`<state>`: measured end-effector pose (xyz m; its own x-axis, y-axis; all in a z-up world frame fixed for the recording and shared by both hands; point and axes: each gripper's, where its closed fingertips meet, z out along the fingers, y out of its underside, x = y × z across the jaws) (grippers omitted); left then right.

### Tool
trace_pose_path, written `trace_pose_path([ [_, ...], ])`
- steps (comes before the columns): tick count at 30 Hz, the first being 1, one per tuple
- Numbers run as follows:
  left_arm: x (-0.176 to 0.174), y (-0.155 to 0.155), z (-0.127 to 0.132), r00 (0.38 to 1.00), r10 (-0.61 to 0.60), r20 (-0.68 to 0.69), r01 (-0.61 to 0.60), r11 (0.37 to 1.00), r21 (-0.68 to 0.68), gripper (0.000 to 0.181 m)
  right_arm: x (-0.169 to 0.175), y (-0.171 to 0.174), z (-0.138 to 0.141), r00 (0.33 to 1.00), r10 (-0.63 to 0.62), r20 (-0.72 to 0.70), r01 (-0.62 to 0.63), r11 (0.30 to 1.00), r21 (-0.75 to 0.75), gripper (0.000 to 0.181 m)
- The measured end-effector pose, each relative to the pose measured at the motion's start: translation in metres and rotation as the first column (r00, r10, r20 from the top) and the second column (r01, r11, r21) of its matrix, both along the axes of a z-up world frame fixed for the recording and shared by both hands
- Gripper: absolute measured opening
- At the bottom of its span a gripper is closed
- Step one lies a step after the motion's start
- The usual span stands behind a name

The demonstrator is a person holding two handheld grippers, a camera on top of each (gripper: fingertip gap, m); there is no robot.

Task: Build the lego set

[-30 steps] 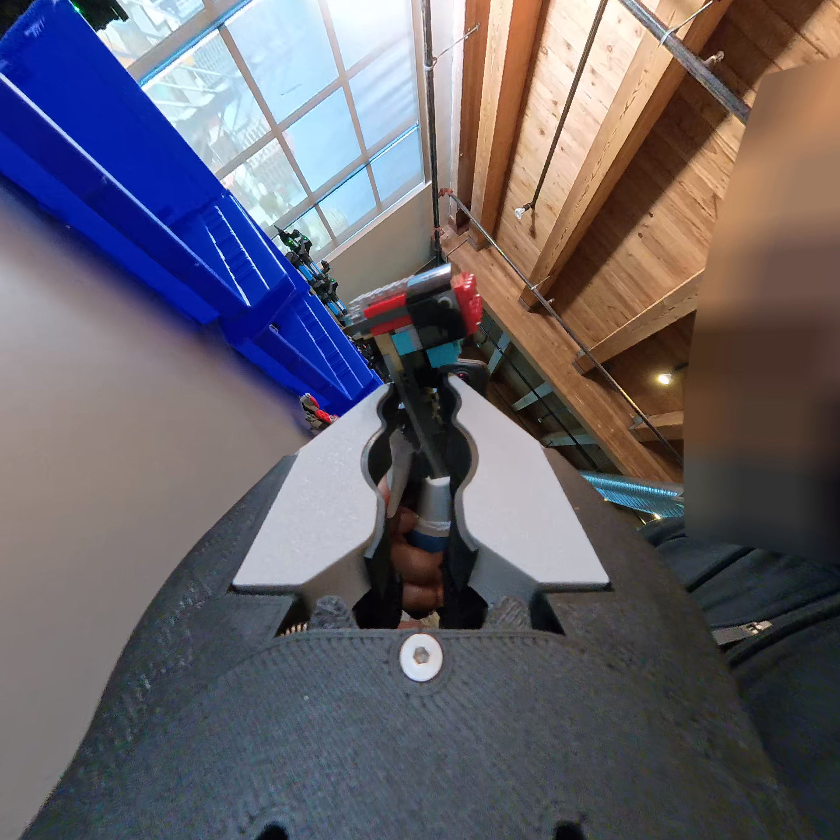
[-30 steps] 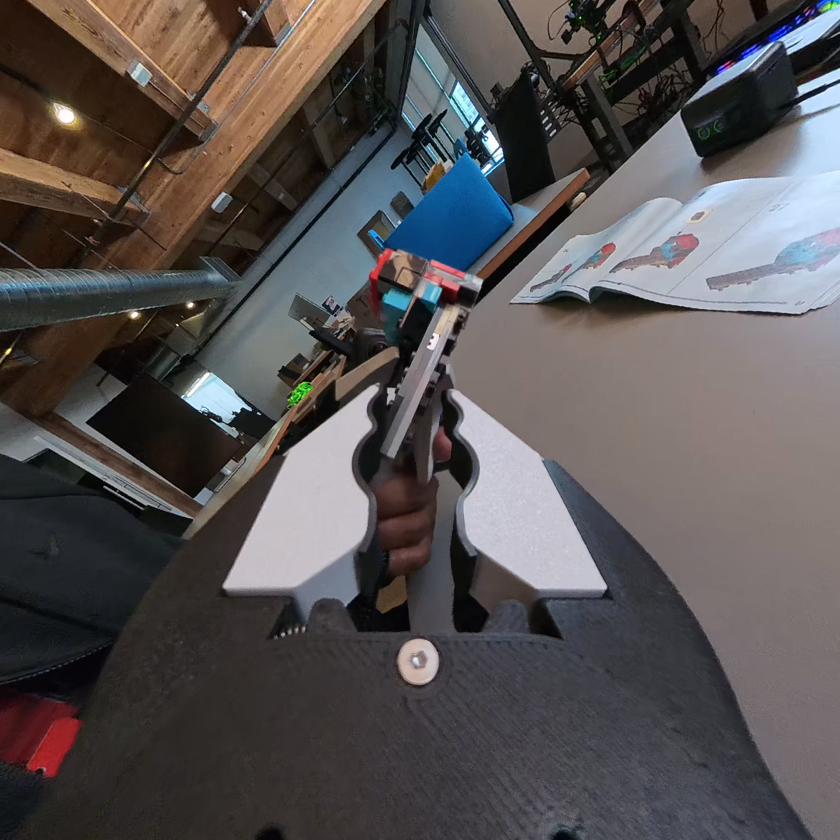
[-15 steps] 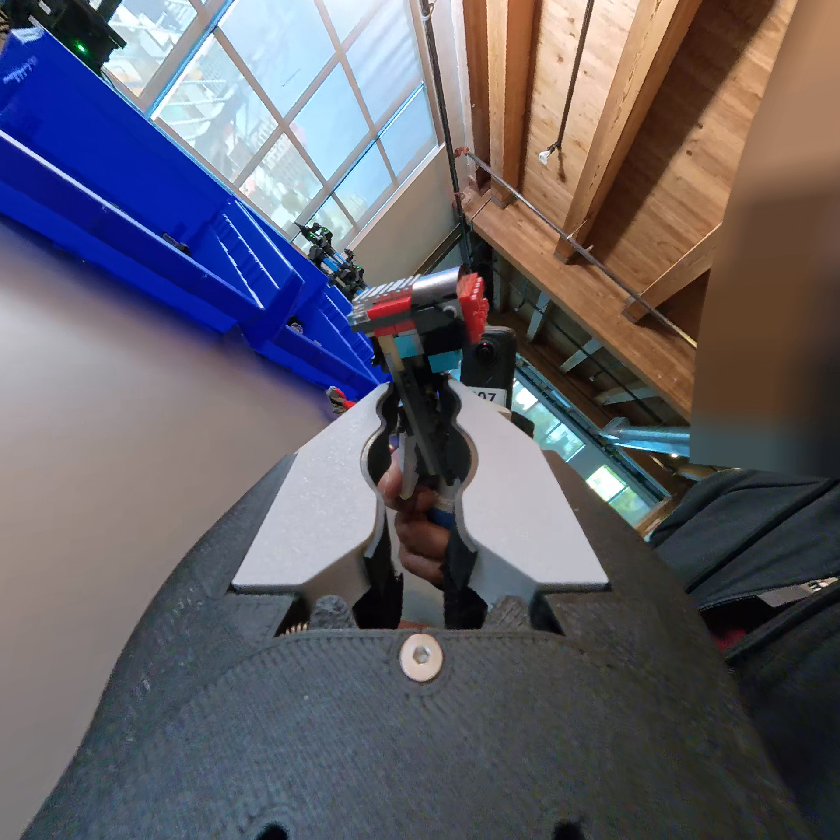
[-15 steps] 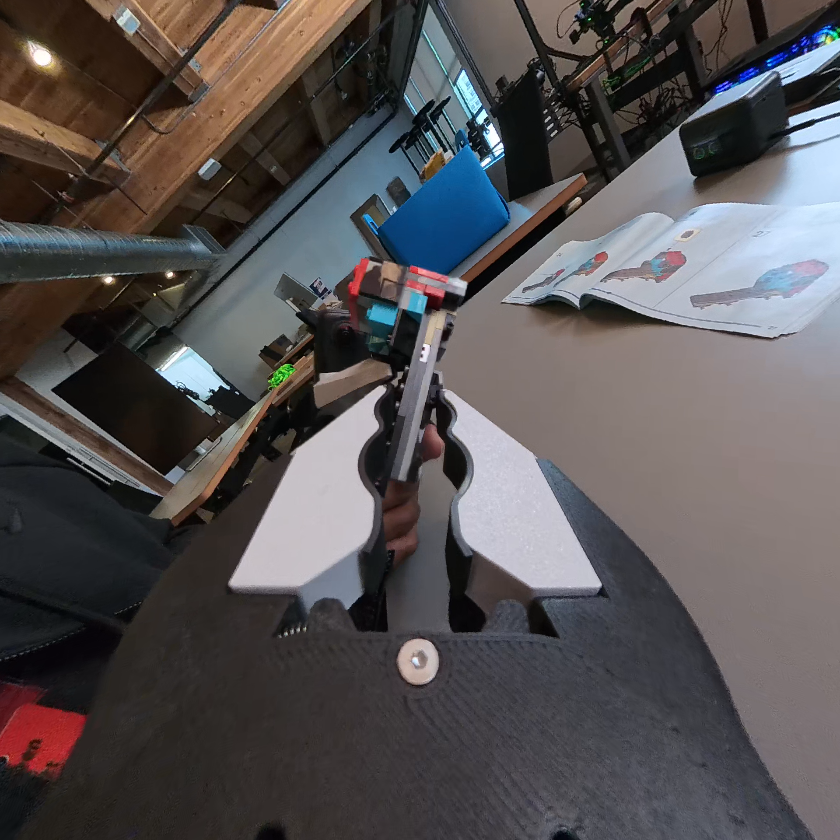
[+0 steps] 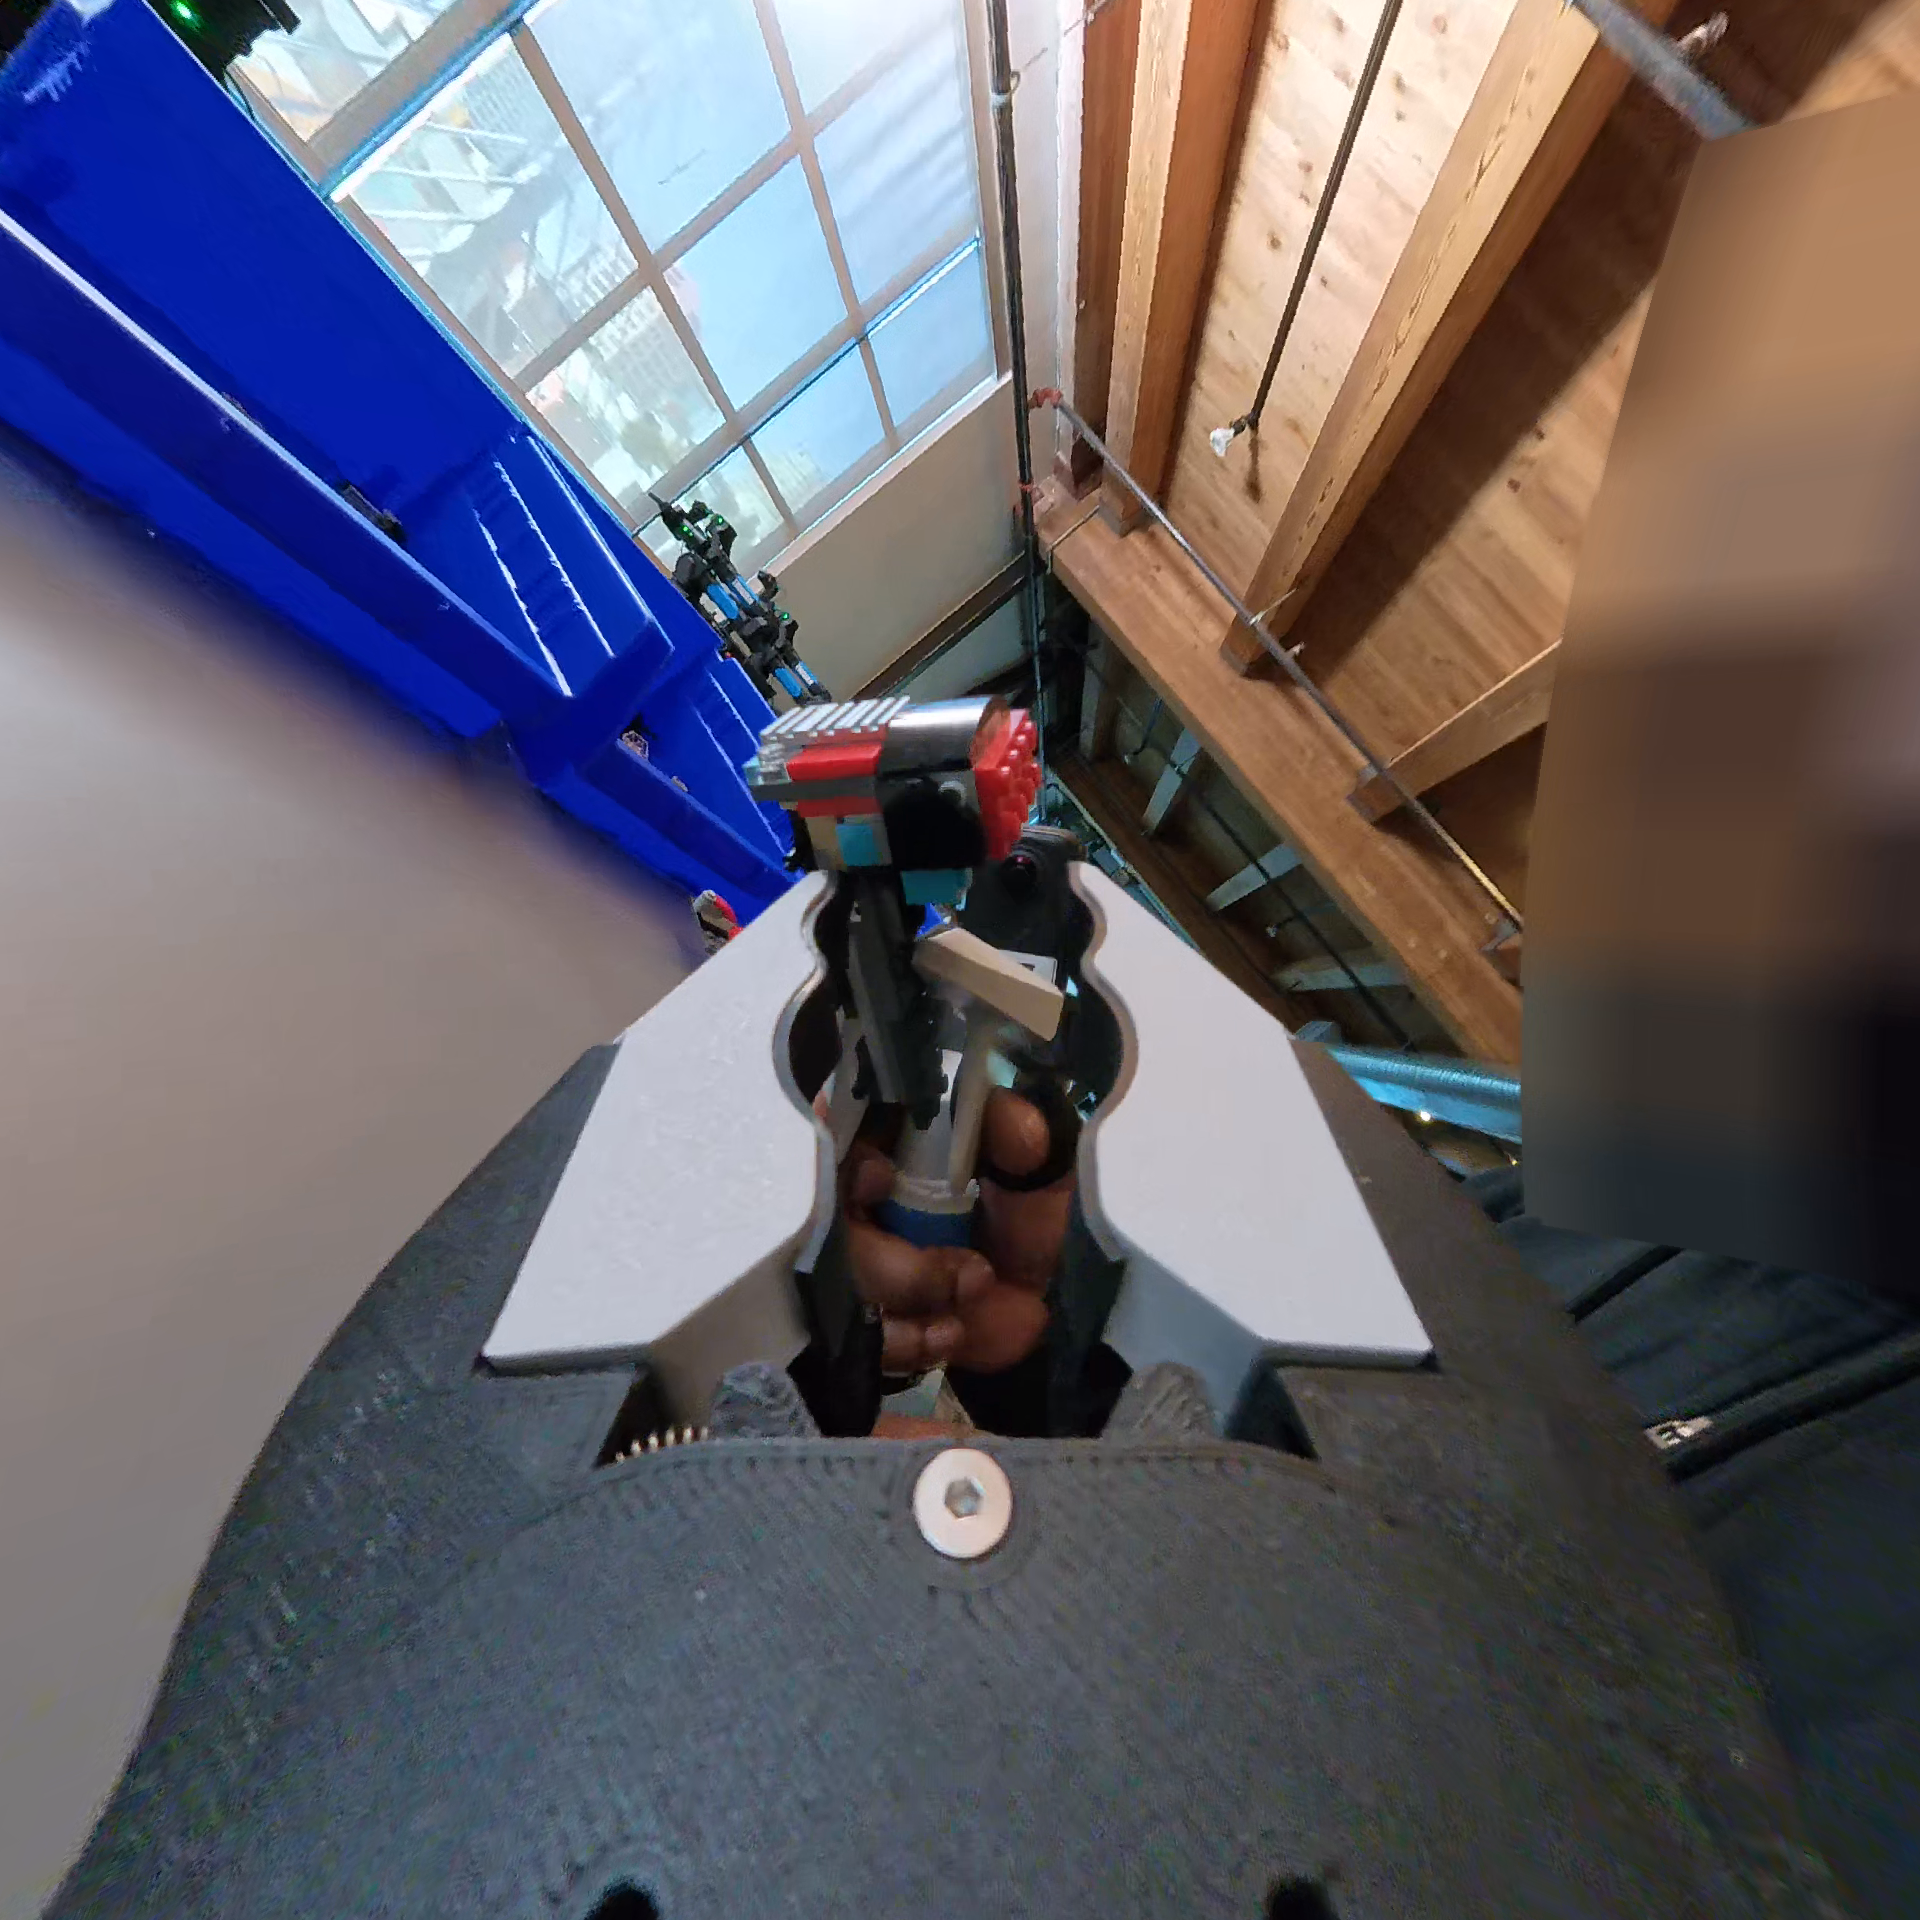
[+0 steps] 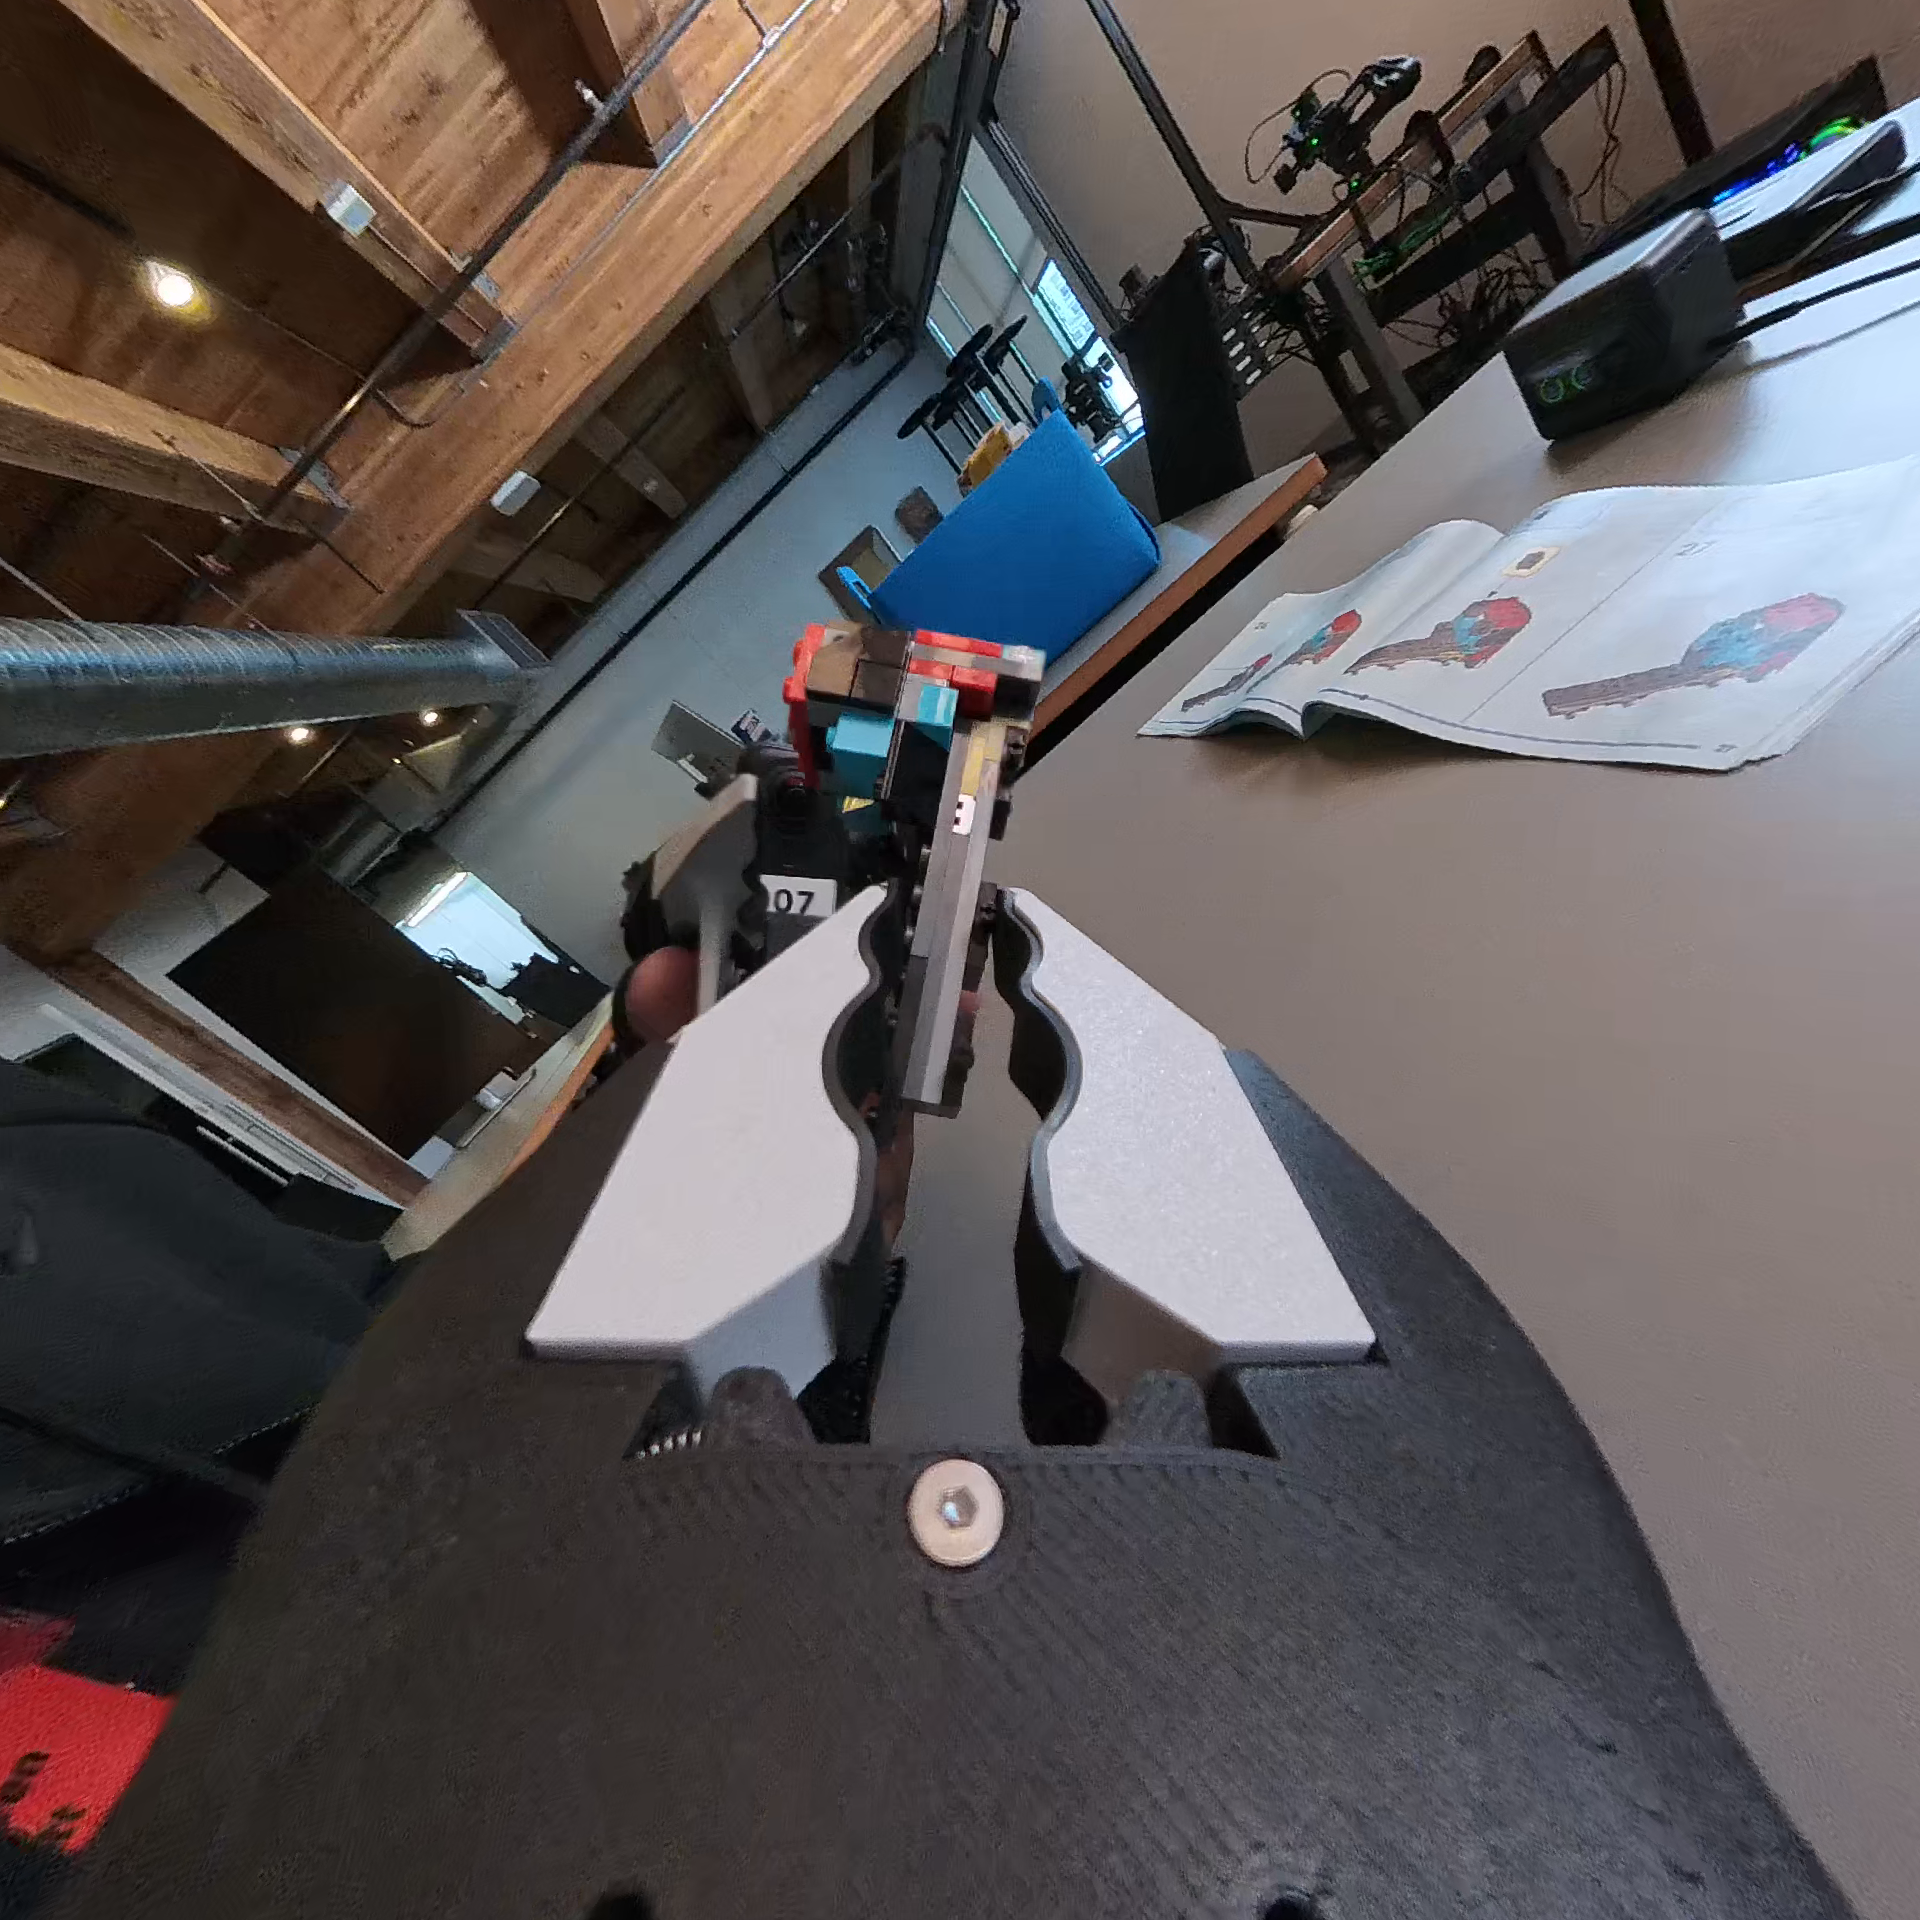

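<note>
The lego model (image 5: 894,800) is a red, teal, black and grey block on a long dark grey neck, held up in the air. In the left wrist view the neck runs down between my left gripper's (image 5: 940,904) jaws, which stand wide apart around it; it lies near the left finger. My right gripper (image 6: 943,909) is shut on the neck of the model (image 6: 904,707), with the block end sticking out beyond its tips. The two grippers face each other. A right gripper finger (image 5: 987,977) and the hand holding that gripper show in the left view.
An open instruction booklet (image 6: 1558,644) lies on the grey table (image 6: 1455,1039), with a black box (image 6: 1621,332) behind it. Blue bins (image 5: 312,468) stand along the table's far side in the left view. A person's dark clothing (image 5: 1766,1403) is close by. My two grippers' fingertips are within a few centimetres of each other.
My left gripper's jaws have spread apart and let go of the model's neck. My right gripper keeps its hold, and the other gripper now shows more to the left in its view.
</note>
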<state>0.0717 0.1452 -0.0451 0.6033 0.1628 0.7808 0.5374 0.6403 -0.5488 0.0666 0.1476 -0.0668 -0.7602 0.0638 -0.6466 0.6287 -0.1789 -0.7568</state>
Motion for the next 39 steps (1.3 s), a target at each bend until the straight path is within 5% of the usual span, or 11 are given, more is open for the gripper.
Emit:
trace_pose_path([
  [10,-0.006,-0.002,0.000,0.998,-0.003,0.069,-0.005,0.993,0.115,0.020,-0.002,0.000,0.003,0.998,-0.013,0.054,0.015,0.999,-0.032,0.014],
  [39,-0.019,0.000,-0.008,0.959,0.054,0.278,-0.103,0.981,0.165,0.019,-0.008,0.002,-0.003,0.996,-0.084,0.029,0.083,0.996,0.045,0.015],
])
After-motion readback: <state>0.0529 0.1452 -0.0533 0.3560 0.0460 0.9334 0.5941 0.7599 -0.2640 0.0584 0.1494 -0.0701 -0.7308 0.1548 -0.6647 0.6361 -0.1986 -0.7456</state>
